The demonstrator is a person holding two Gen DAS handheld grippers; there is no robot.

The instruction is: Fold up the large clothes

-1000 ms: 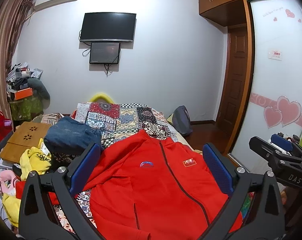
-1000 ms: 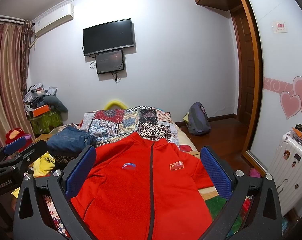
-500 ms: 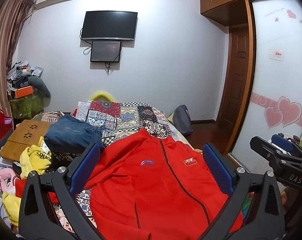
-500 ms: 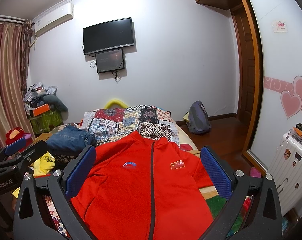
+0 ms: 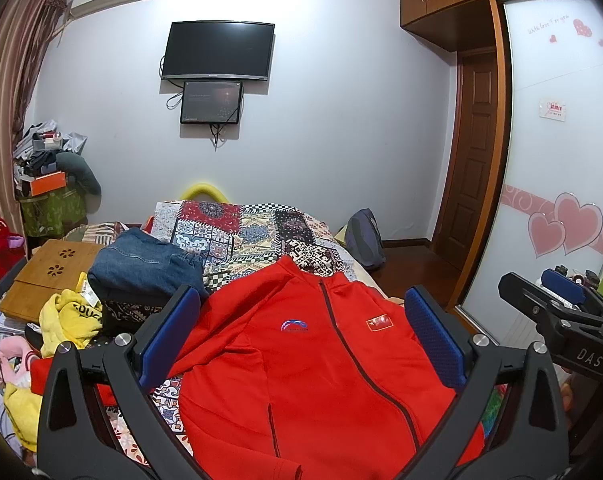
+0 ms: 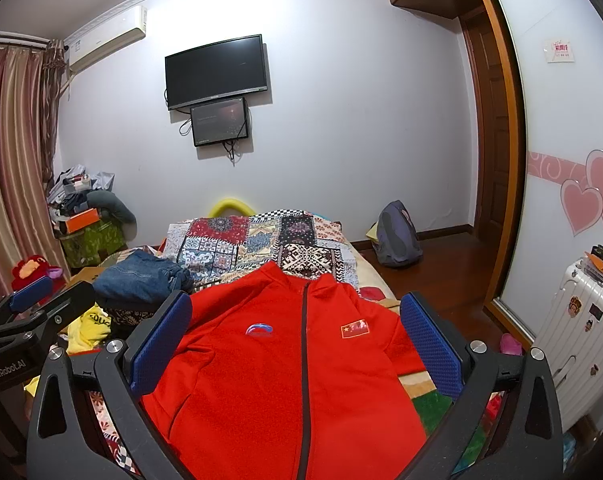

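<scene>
A red zip jacket (image 5: 321, 364) lies flat, front up, on the patchwork bed cover (image 5: 253, 232); its collar points away from me. It also shows in the right wrist view (image 6: 293, 364). My left gripper (image 5: 301, 336) is open and empty, held above the jacket's chest. My right gripper (image 6: 297, 336) is open and empty, also above the jacket. The right gripper shows at the right edge of the left wrist view (image 5: 557, 312), and the left gripper shows at the left edge of the right wrist view (image 6: 33, 312).
Folded blue jeans (image 5: 145, 264) lie on the bed left of the jacket. A yellow garment (image 5: 69, 316) and a wooden lap tray (image 5: 49, 276) are further left. A backpack (image 6: 397, 236) sits on the floor. A white suitcase (image 6: 581, 328) stands at the right.
Both views have tilted down very slightly. The jacket and the open jaws stay as they were.
</scene>
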